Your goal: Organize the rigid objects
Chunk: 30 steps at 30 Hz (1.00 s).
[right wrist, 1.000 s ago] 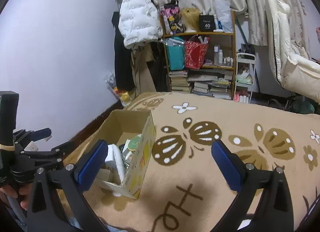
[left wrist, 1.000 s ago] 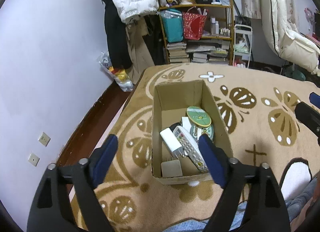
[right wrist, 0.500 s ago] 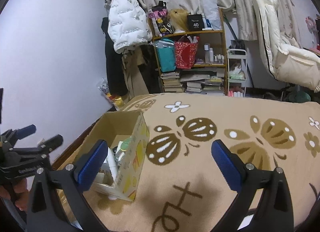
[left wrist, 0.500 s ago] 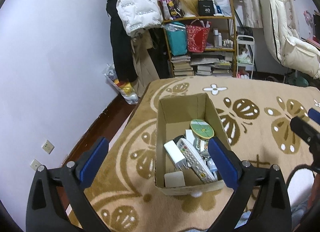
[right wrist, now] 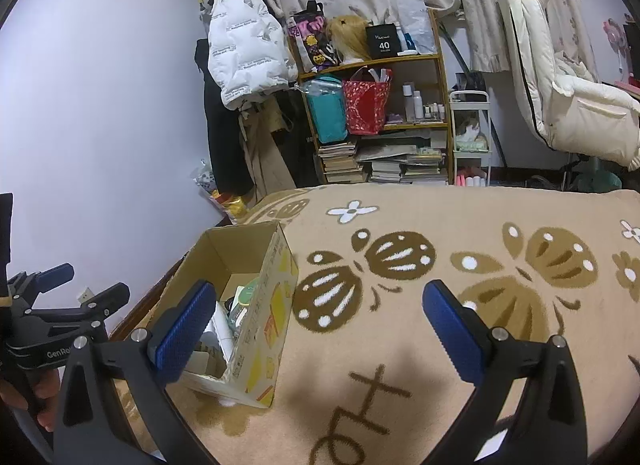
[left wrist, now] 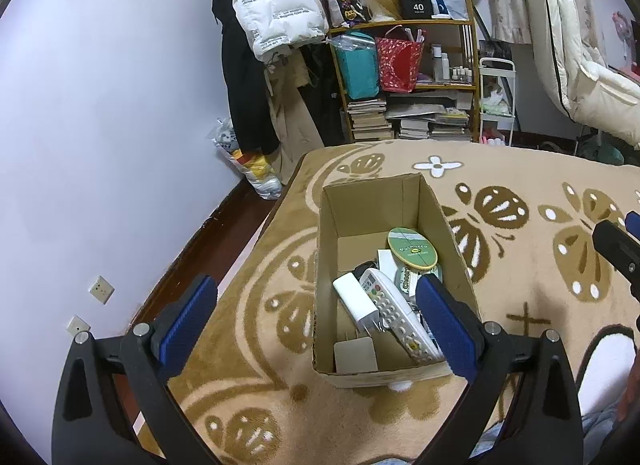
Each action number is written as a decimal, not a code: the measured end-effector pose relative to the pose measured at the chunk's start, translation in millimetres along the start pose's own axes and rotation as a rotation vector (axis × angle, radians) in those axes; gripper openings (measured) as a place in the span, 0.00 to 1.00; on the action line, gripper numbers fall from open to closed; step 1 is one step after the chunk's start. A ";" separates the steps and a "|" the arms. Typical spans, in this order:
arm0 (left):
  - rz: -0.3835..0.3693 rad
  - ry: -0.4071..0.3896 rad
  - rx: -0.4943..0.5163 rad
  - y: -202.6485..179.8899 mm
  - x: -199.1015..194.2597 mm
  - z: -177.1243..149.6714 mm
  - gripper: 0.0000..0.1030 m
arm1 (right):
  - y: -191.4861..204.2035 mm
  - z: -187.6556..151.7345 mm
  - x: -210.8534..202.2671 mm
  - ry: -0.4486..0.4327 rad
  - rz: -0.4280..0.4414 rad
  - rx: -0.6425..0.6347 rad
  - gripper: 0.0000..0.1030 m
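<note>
1. An open brown cardboard box (left wrist: 394,277) was seen standing on a tan blanket patterned with brown butterflies (left wrist: 520,265), close to the blanket's edge by the wall.
2. Several rigid items were found already gathered inside the box: a white remote control with coloured buttons (left wrist: 394,315), a white rectangular charger block (left wrist: 356,301), a round green-lidded tin (left wrist: 412,251) leaning toward the far right, and a flat beige card-like piece (left wrist: 355,353) against the near wall. Other small items beneath them could not be identified.
3. The left gripper (left wrist: 316,315) was held above the near end of the box, its blue-padded jaws spread wide with nothing between the pads; the jaws had just been opening.
4. The right gripper (right wrist: 316,331) was held over bare blanket just beside the box, its jaws likewise spread wide and empty.
5. No loose rigid object was visible on the blanket in either view, so the gathering was judged to be largely or wholly done.
6. What remained, if anything, was judged to be tidying the jumbled contents; objects outside the views could not be ruled out.
</note>
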<state>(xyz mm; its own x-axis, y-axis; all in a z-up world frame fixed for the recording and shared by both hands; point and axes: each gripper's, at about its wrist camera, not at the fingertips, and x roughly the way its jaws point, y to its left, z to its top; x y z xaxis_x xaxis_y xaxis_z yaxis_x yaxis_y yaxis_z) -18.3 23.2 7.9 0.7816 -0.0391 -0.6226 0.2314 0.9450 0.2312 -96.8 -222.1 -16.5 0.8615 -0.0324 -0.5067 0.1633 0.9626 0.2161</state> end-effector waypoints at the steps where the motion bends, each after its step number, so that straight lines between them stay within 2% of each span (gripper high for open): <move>1: 0.002 0.000 0.004 -0.7 0.3 -0.2 0.96 | -1.0 -0.7 0.1 -0.001 -0.002 -0.002 1.00; 10: -0.010 0.031 0.014 -2.6 6.6 -0.3 0.96 | -0.4 -2.0 -0.4 0.004 -0.003 -0.004 1.00; 30: 0.000 0.031 -0.005 3.7 5.8 -1.8 0.96 | -6.1 -3.1 -2.6 0.006 -0.008 -0.006 1.00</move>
<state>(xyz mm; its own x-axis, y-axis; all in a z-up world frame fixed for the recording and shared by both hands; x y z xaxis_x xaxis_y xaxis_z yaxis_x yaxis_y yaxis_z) -13.9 27.0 3.8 0.7633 -0.0292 -0.6453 0.2284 0.9467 0.2273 -101.5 -227.1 -19.0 0.8575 -0.0385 -0.5130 0.1670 0.9640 0.2068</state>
